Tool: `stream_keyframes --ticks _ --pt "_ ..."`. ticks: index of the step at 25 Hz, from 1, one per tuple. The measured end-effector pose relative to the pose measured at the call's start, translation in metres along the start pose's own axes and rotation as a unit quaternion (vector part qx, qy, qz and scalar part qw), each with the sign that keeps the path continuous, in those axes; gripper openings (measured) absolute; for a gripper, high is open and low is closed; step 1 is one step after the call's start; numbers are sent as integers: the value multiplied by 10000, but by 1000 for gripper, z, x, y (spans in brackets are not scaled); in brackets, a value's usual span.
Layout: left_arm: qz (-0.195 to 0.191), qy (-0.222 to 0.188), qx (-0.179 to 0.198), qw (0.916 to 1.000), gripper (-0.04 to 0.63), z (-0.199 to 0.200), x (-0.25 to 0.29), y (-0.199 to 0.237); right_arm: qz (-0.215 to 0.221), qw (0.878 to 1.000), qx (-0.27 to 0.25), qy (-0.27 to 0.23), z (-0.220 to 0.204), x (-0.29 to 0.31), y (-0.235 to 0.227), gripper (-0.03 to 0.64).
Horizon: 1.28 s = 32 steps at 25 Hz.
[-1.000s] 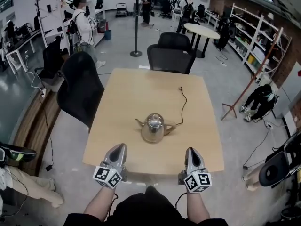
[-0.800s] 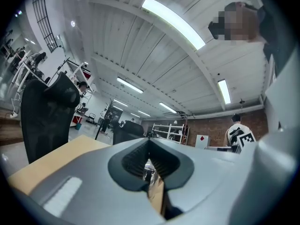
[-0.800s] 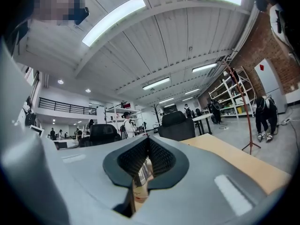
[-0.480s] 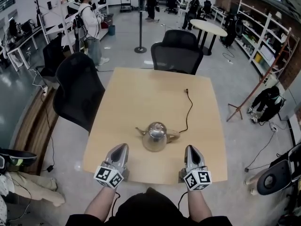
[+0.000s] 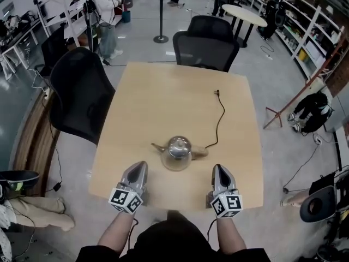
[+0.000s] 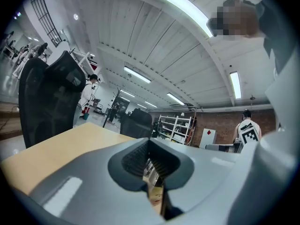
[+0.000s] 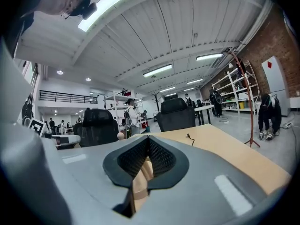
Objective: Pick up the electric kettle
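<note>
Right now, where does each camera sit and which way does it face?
Head view: on the person's head, looking steeply down at kettle and table; both forearms show.
Left gripper view: on left gripper, facing across the table; its shut jaws show.
Right gripper view: on right gripper, likewise; shares cable with head view.

One kettle, one cord, one table, two grippers, two chairs, perhaps a third.

kettle: shiny silver, tan handle. counter: pale wood. cord: black. left hand-held gripper, right hand-held gripper: grey, black ribbed pads, black-and-white square-marker cubes. side chair, far chair: black. floor: grey.
</note>
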<state>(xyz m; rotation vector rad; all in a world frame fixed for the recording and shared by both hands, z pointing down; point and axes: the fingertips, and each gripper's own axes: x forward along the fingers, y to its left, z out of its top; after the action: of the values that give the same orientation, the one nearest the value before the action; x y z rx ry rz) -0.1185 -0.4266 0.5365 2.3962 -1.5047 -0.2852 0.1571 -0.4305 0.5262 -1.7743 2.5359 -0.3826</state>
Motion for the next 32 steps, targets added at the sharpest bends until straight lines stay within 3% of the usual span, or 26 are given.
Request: stream_keyframes --ticks 10,21,32 --pt "209 310 -93 9993 17 -25 14 4 -283 9982 -98 513 -39 7 -15 9" --pt "567 507 -621 9952 151 -50 35 19 -64 9925 -220 1198 -80 26 -13 126" --pt "661 341 -995 9923 176 -54 53 19 -14 9902 -179 1382 -97 46 -12 163"
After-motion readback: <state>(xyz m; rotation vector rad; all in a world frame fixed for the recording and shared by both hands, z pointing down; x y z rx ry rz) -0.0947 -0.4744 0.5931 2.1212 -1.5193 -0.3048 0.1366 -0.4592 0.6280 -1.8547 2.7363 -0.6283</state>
